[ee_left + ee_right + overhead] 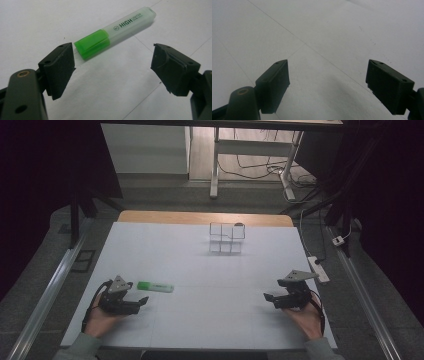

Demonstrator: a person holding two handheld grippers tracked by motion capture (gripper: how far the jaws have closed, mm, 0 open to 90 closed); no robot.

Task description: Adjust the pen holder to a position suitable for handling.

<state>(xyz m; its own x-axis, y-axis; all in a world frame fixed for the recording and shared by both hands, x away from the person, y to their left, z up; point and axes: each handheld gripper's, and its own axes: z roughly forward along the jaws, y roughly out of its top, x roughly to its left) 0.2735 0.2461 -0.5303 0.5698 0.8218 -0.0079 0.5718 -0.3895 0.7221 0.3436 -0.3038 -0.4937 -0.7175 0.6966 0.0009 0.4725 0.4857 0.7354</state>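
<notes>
Left gripper [142, 301] low over the white table [200, 320], jaws wide and empty, angled inward; the green highlighter [155, 286] lies flat just beyond it, near its left jaw; right gripper [270, 297] mirrors it, jaws wide on nothing; bare surface between them; clear box [227, 238] well apart.

Green-capped highlighter pen [115, 32] lying on the white table sheet [105, 82]: dark green print along the pale, see-through barrel, reading "HIGH" in bold capitals, then "LIGHTER" in smaller capitals. Small round logo just before "HIGH", letters inside too small to make out. Further tiny print beneath "LIGHTER", not legible.
</notes>
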